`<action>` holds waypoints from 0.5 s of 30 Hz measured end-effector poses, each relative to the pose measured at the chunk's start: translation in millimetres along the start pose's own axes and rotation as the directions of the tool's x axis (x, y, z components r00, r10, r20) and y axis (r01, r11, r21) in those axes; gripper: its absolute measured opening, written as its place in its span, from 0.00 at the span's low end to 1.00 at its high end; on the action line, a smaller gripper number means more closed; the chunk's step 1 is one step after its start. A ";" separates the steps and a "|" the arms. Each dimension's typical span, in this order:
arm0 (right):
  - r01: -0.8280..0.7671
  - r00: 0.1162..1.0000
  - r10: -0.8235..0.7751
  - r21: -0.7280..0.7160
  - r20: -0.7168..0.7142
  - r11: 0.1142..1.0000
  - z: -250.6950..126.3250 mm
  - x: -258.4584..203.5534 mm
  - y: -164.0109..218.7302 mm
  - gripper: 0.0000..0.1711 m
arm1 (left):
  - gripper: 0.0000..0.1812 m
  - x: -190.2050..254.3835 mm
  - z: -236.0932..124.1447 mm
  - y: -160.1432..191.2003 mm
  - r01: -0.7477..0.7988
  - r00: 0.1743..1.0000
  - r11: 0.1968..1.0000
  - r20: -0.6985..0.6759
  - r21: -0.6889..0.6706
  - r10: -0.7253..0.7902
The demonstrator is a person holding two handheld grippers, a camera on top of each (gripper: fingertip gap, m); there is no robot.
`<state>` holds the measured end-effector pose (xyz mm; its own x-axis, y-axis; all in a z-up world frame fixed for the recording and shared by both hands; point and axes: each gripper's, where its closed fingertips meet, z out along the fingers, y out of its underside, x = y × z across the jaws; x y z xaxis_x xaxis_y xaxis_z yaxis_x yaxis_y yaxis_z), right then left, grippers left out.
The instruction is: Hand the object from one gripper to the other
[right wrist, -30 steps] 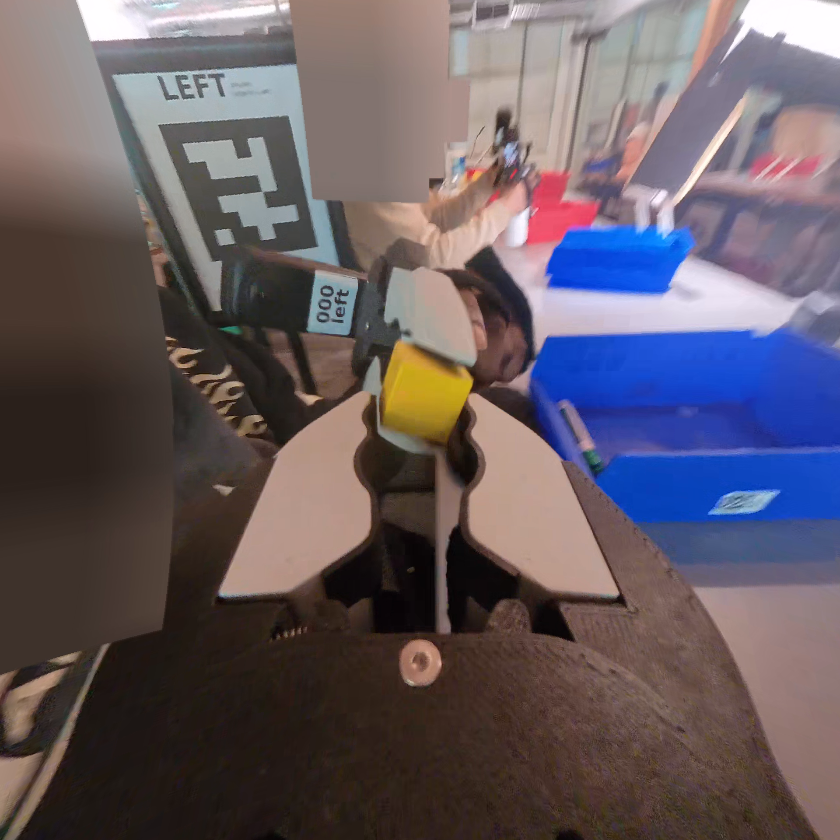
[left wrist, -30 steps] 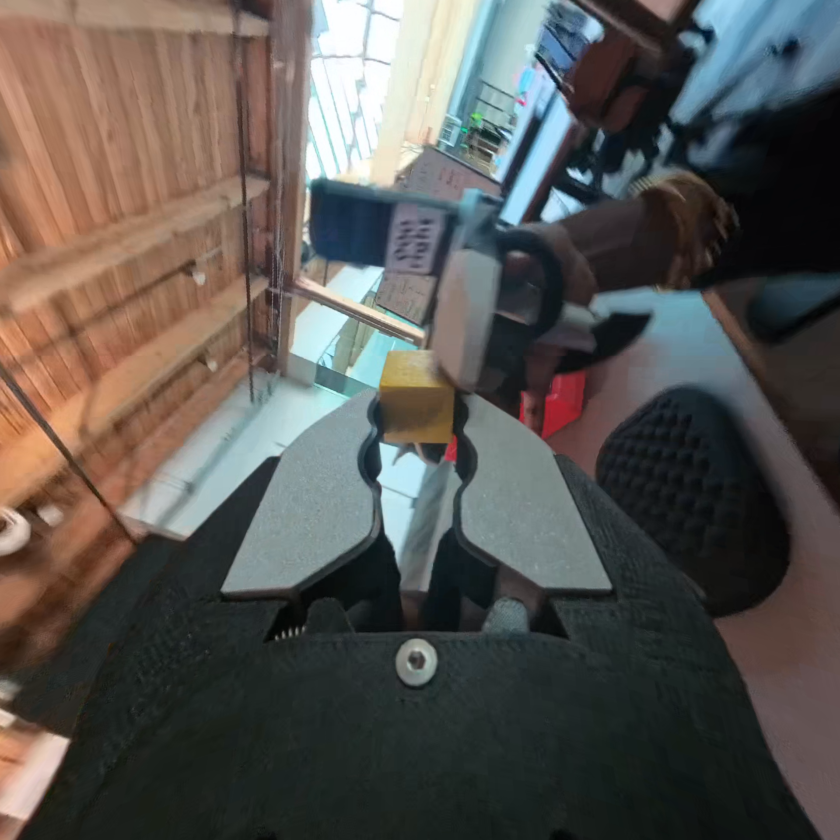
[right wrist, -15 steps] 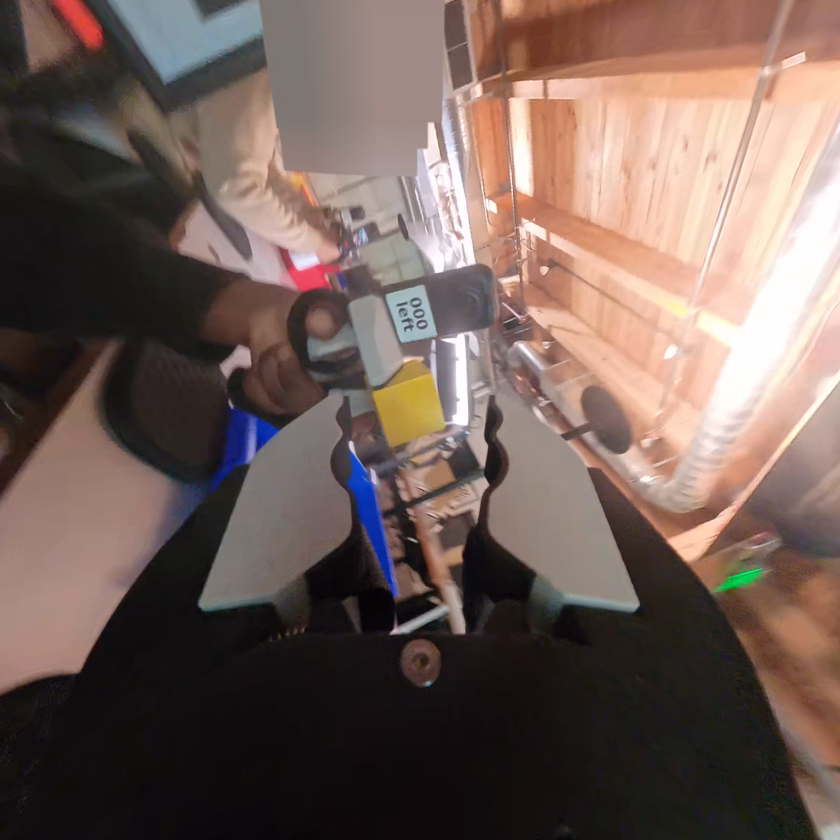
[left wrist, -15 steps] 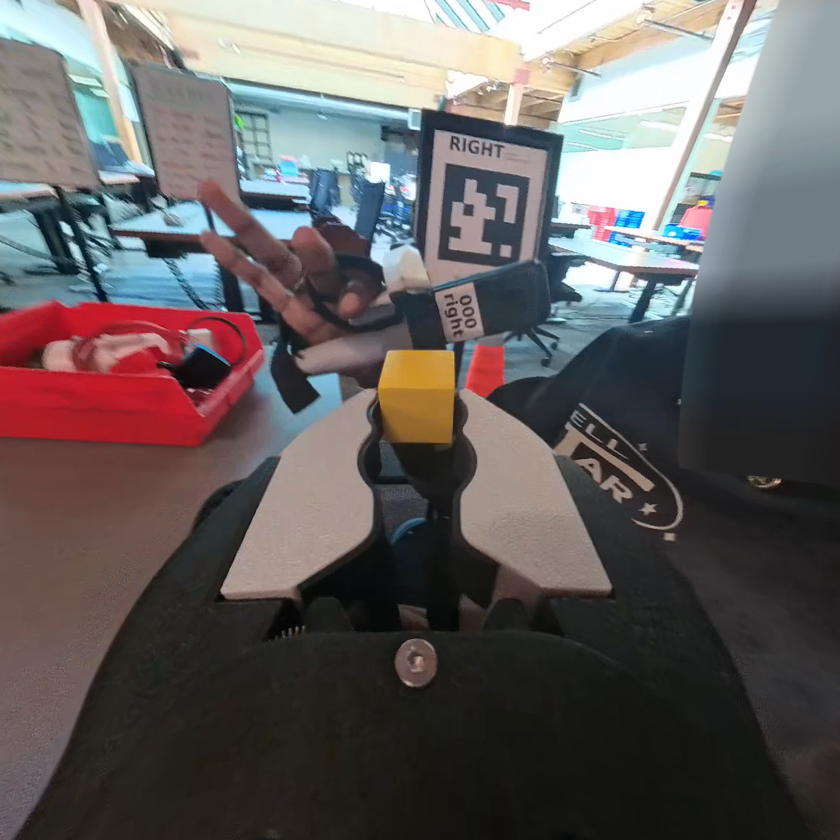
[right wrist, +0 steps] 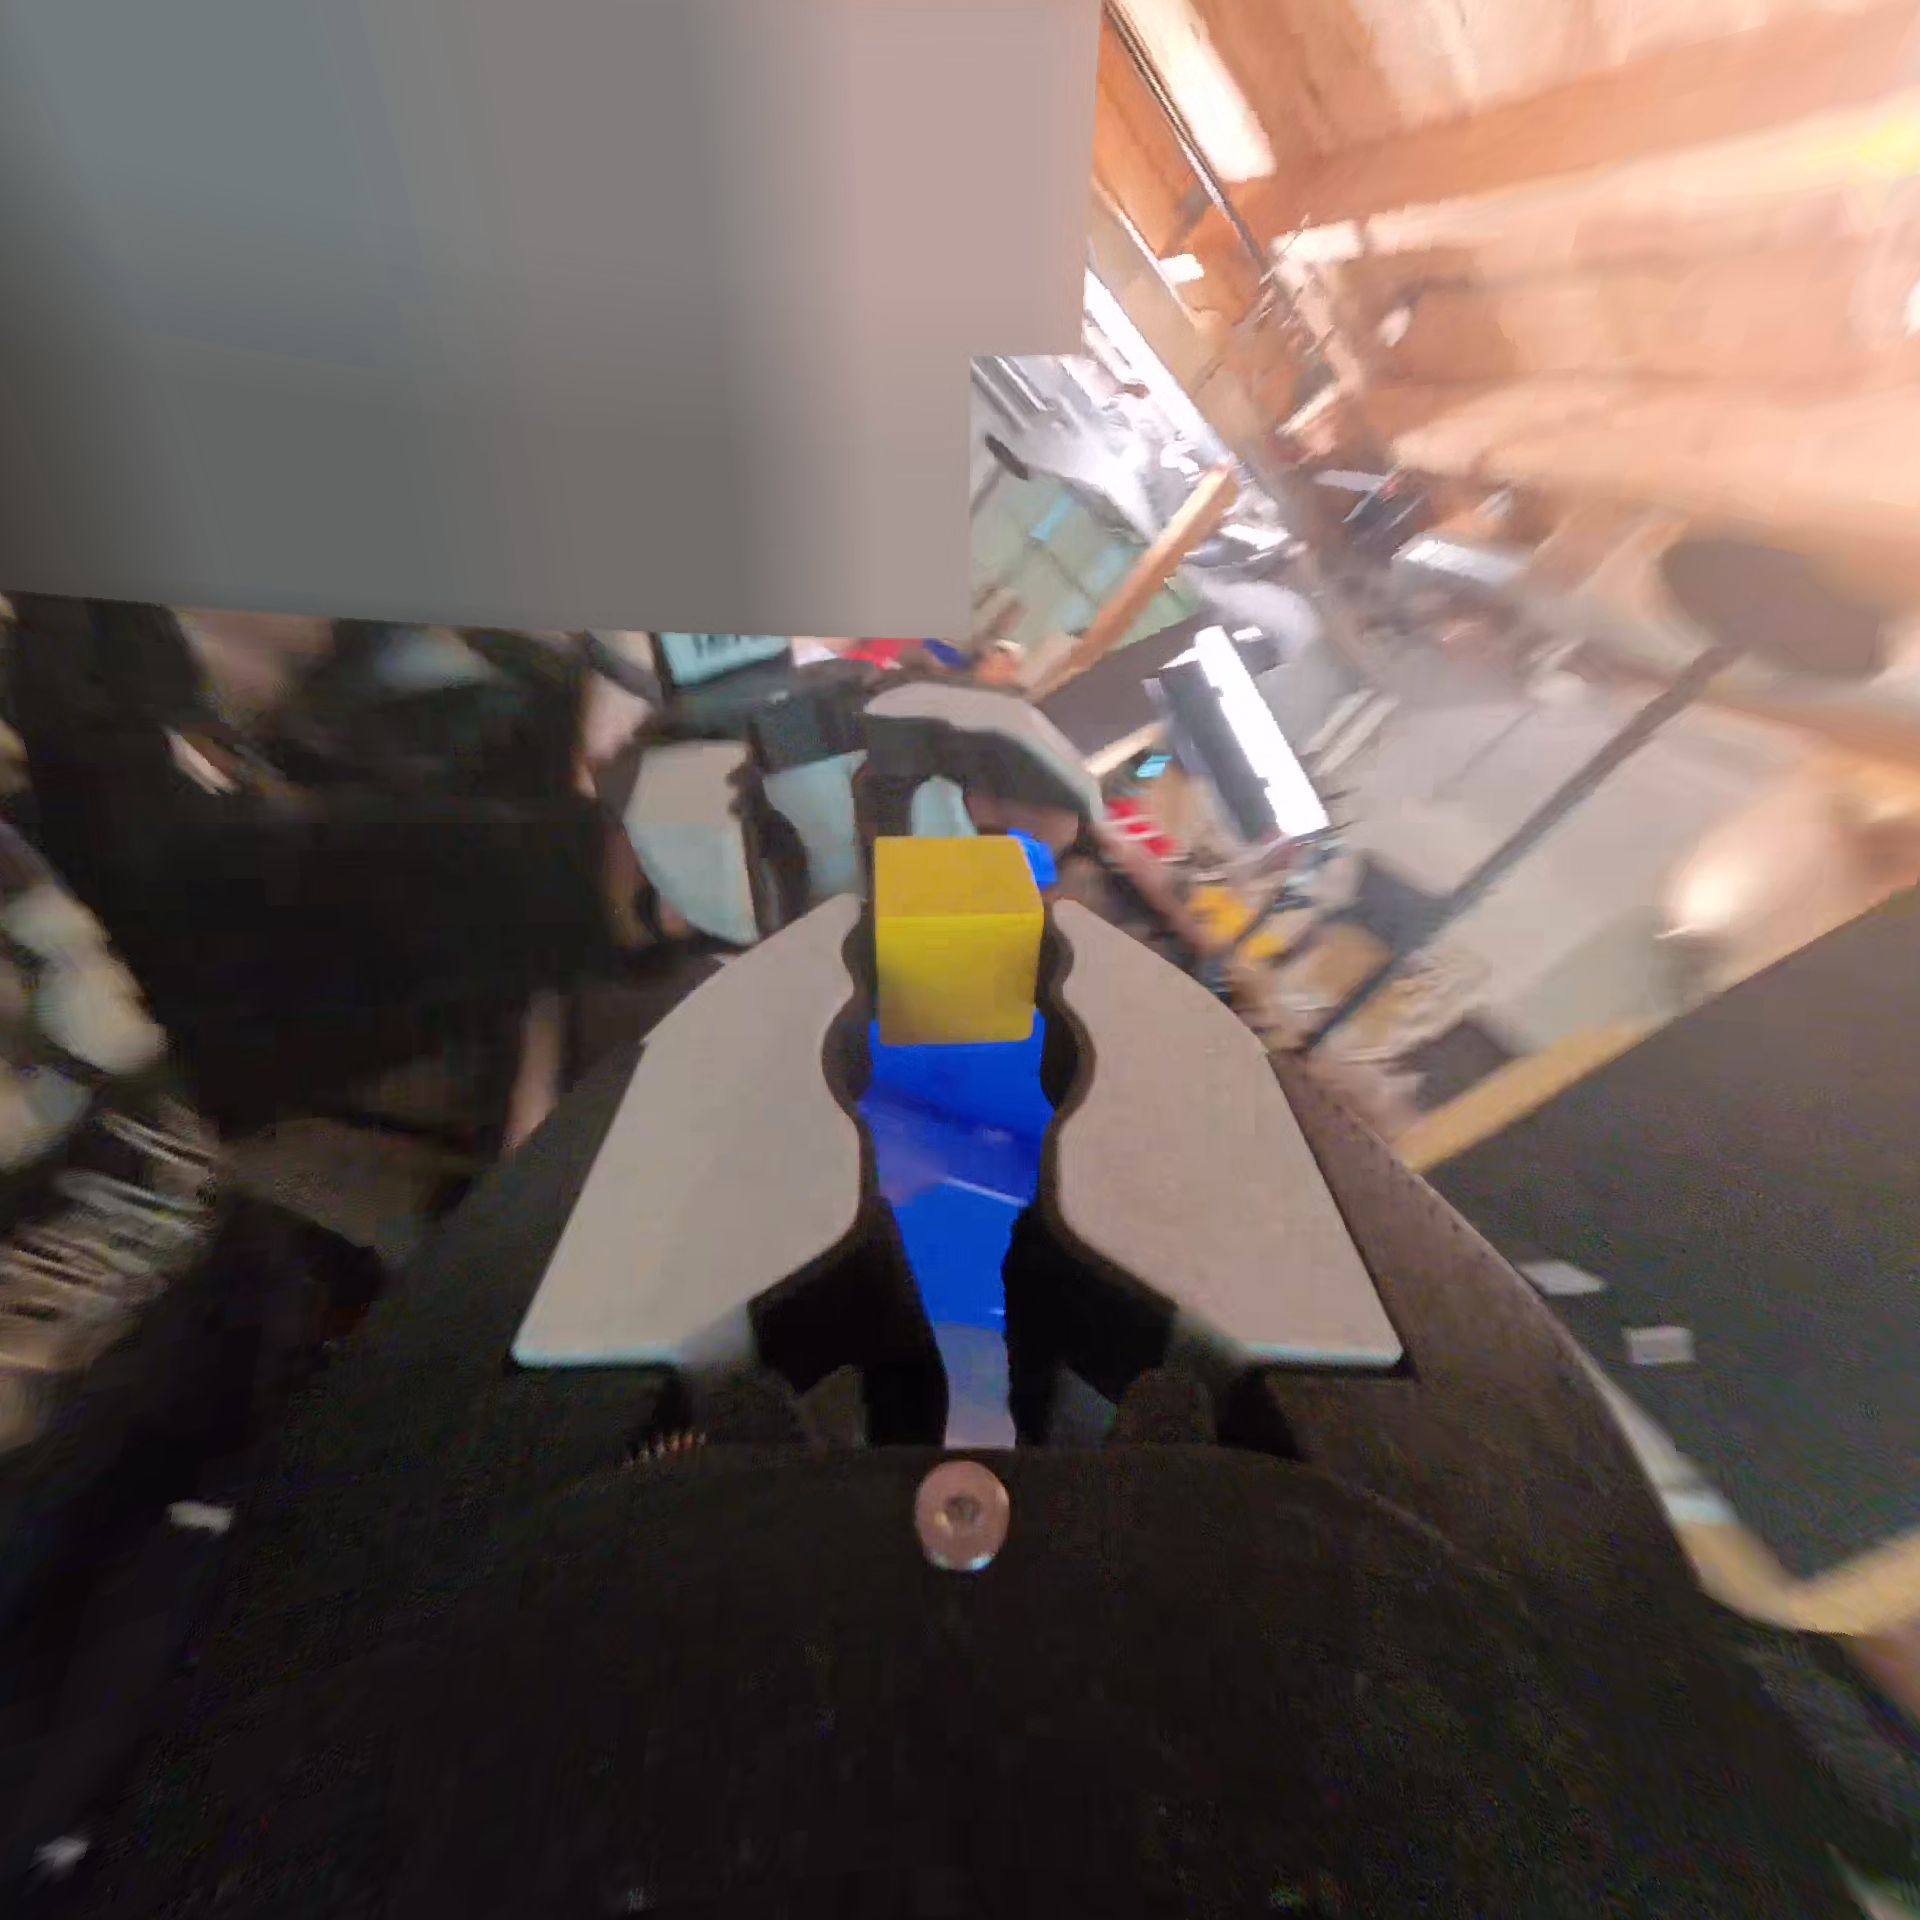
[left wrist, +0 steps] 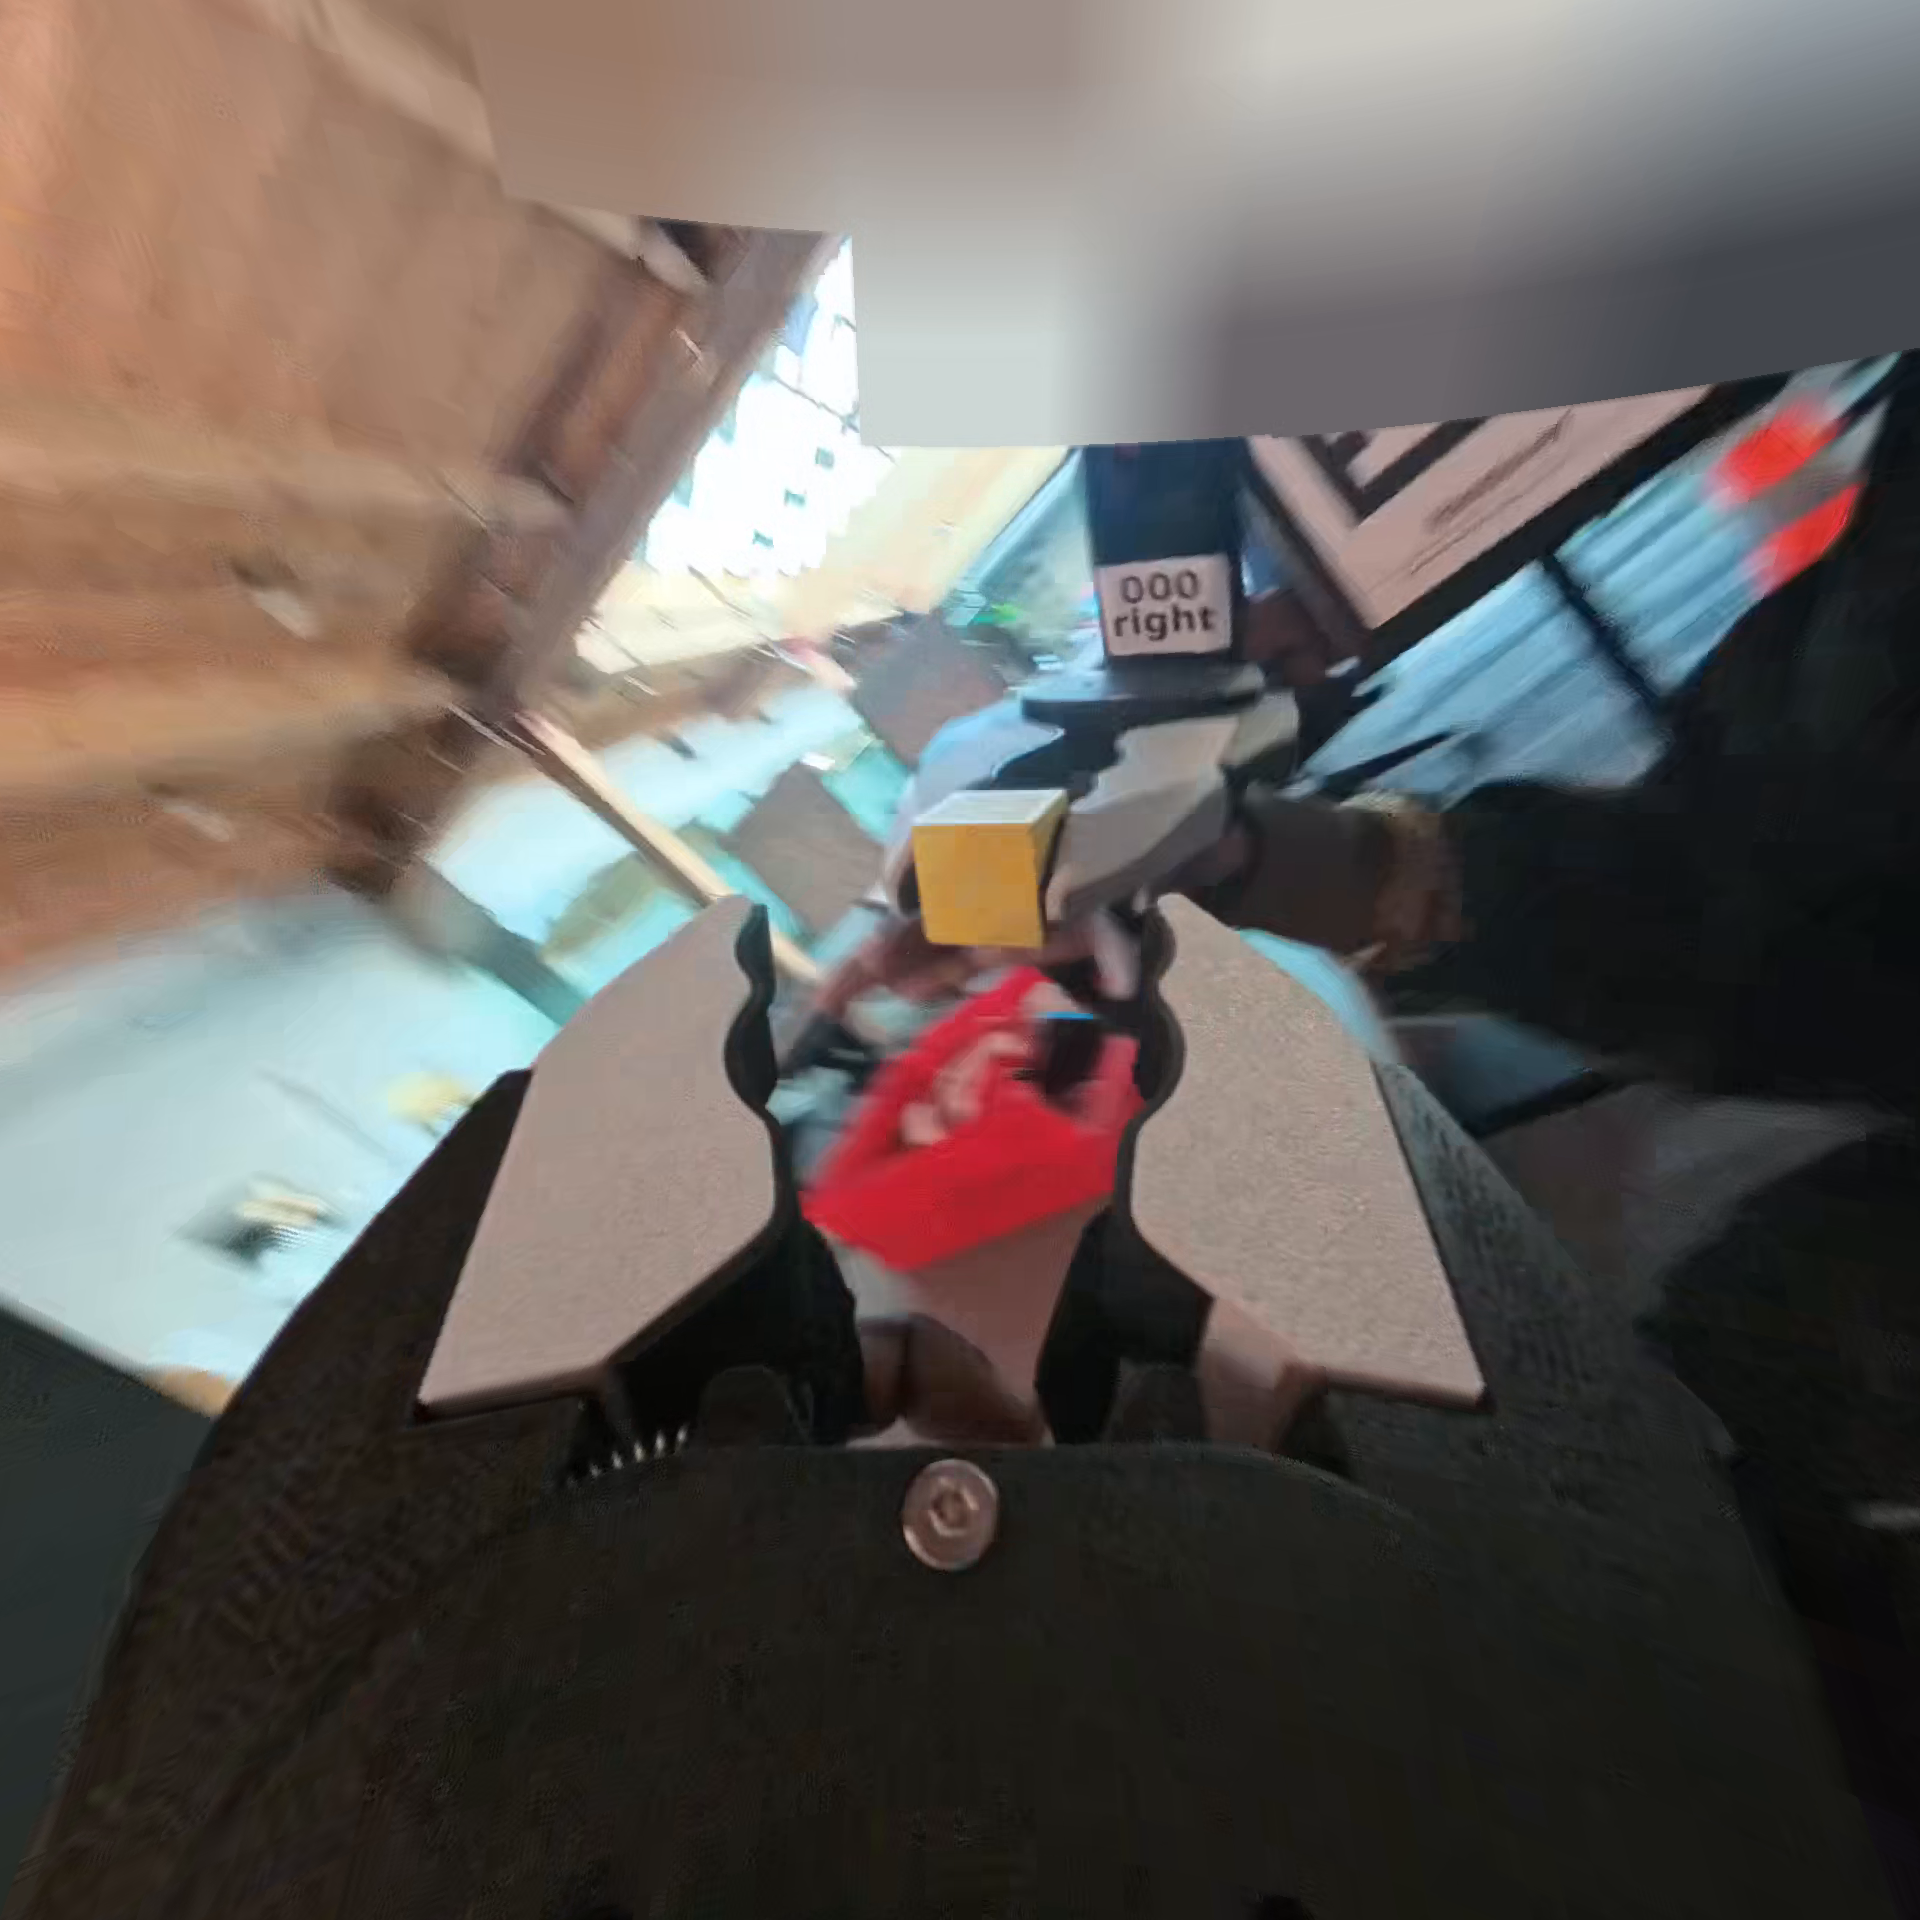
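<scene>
A yellow cube [right wrist: 956, 935] sits between the tips of my right gripper [right wrist: 956, 920], which is shut on it. In the left wrist view the cube [left wrist: 982, 883] is held in the air just beyond my left gripper [left wrist: 956, 912], whose jaws stand wide apart and do not touch it. The right gripper's grey fingers [left wrist: 1153, 821] clamp the cube from behind. In the right wrist view the left gripper [right wrist: 831, 790] shows open just past the cube. Both views are motion-blurred.
A red bin [left wrist: 956, 1174] lies below the cube in the left wrist view. A blue bin [right wrist: 956, 1143] shows between the right fingers. A person's hand [left wrist: 1340, 883] holds the right gripper. Wooden ceiling beams [right wrist: 1558, 208] fill the background.
Half a second ago my left gripper held the cube and the right was open. Now the right gripper has shut on the cube and the left has opened. Both cameras have swung.
</scene>
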<state>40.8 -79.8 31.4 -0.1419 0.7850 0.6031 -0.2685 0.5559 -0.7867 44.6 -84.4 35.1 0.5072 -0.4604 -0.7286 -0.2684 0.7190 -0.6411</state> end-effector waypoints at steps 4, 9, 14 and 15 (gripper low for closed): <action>-0.532 0.826 0.527 -0.030 0.200 0.846 -0.2 -6.8 -3.2 0.17 | 0.37 1.9 0.2 -0.9 -0.453 0.884 0.885 0.078 -0.109 0.462; -0.698 0.630 0.724 -0.204 0.281 0.687 5.6 -24.2 11.8 0.17 | 0.30 15.1 13.4 20.9 -0.569 0.815 0.795 -0.013 -0.208 0.580; -0.697 0.623 0.730 -0.224 0.281 0.681 8.2 -27.3 16.2 0.19 | 0.16 19.2 15.4 24.2 -0.483 0.873 0.853 -0.038 -0.200 0.485; -0.681 0.650 0.707 -0.198 0.279 0.704 8.2 -25.3 15.0 0.21 | 0.15 16.8 14.6 24.1 -0.432 0.900 0.878 -0.030 -0.204 0.436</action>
<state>32.5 -93.5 5.5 -0.5481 0.8266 -0.1277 0.0966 -0.0891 -0.9913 58.6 -67.2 11.0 0.3147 -0.1167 -0.9420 -0.6221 0.7242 -0.2975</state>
